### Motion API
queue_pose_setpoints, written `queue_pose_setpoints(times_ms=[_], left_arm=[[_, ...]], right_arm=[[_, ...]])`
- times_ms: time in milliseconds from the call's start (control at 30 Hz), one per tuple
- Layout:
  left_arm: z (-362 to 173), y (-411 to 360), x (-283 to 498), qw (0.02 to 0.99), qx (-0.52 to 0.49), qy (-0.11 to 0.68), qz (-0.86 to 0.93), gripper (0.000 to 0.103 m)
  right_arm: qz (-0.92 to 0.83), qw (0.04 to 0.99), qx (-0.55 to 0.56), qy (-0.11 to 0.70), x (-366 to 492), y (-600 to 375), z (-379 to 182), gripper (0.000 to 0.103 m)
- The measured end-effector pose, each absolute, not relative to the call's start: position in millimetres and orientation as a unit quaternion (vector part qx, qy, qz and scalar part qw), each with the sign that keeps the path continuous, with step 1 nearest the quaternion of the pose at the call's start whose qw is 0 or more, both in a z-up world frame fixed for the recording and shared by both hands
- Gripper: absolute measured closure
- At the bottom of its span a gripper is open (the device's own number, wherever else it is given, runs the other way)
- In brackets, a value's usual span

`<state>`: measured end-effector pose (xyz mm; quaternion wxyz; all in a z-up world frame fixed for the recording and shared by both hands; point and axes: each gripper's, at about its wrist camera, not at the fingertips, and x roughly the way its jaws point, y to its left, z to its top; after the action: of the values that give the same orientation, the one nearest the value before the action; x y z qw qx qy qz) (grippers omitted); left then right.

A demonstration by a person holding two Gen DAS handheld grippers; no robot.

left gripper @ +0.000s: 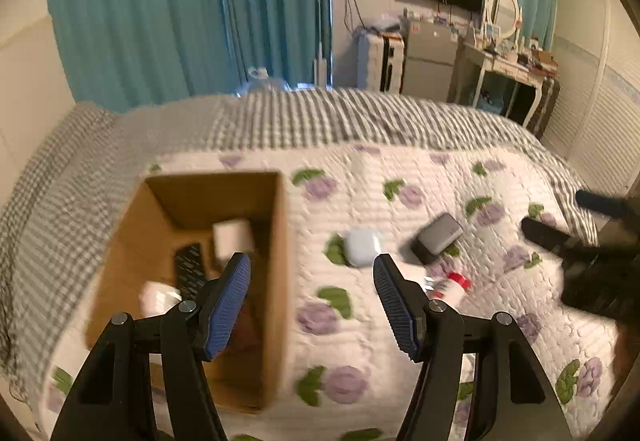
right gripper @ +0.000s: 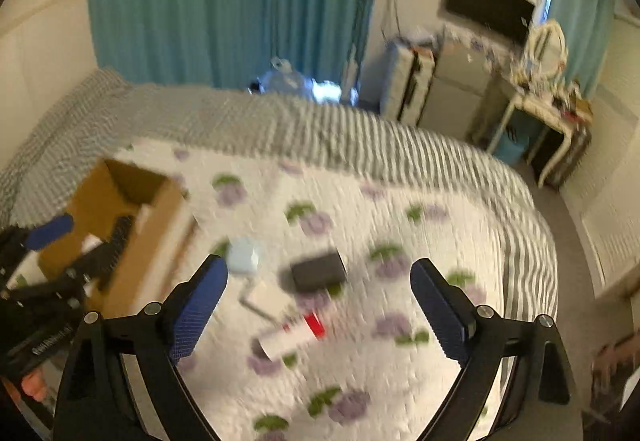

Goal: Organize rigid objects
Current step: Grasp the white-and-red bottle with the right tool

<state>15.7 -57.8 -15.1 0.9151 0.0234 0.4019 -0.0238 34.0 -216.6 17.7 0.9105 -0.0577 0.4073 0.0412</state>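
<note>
While both tongs hang empty over the bed, this reads as a between-picks step: left tongs (left gripper: 312,301) spread wide, sitting over the right wall of the cardboard box (left gripper: 280,281); right tongs (right gripper: 320,305) also spread, nothing between them, above the loose items. Box sits on the floral quilt (left gripper: 400,169) and already holds a black remote (left gripper: 190,269), a white block (left gripper: 232,237) and another white item, too blurred to ID. Left on the quilt, right of the box: pale blue earbud-style case (right gripper: 245,255), dark grey rectangular case (right gripper: 318,271), white tube with red cap (right gripper: 294,335), plus a flat white piece (right gripper: 262,295) between them, can't tell what it is. My guess at the next move: right tongs drop onto the grey case or the tube, both near centre of its view; needs alignment across the narrow side before closing. Watch-outs: items lie close together, so a wide approach could nudge a neighbour; soft quilt may let things tilt; left tongs parked over the box could crowd the drop-off. Both views motion-blurred.
</note>
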Motion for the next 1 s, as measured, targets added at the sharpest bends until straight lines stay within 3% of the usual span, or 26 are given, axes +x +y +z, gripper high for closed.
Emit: queue_pose_setpoints(times_ms=[267, 400, 667, 867, 1000], left_arm=[[-79.6, -103.3, 27.4, 0.895, 0.074, 0.438, -0.046, 0.036], [-108.8, -108.4, 36.4, 0.887, 0.073, 0.455, -0.041, 0.036], [-143.9, -109.5, 47.3, 0.882, 0.091, 0.462, -0.021, 0.036], [-152.5, -113.0, 50.2, 0.875, 0.094, 0.473, -0.027, 0.036], [-150.8, -111.3, 47.9, 0.874, 0.089, 0.476, -0.035, 0.036]], right_arm=[[0.038, 0.869, -0.02, 0.493, 45.6, -251.4, -91.6, 0.01], [0.042, 0.856, -0.017, 0.516, 49.3, -254.2, -115.8, 0.01], [0.066, 0.825, 0.004, 0.561, 64.8, -240.5, -150.6, 0.04], [0.102, 0.8, 0.066, 0.588, 82.9, -235.9, -171.2, 0.039], [0.103, 0.8, 0.038, 0.589, 85.2, -224.3, -177.3, 0.044]])
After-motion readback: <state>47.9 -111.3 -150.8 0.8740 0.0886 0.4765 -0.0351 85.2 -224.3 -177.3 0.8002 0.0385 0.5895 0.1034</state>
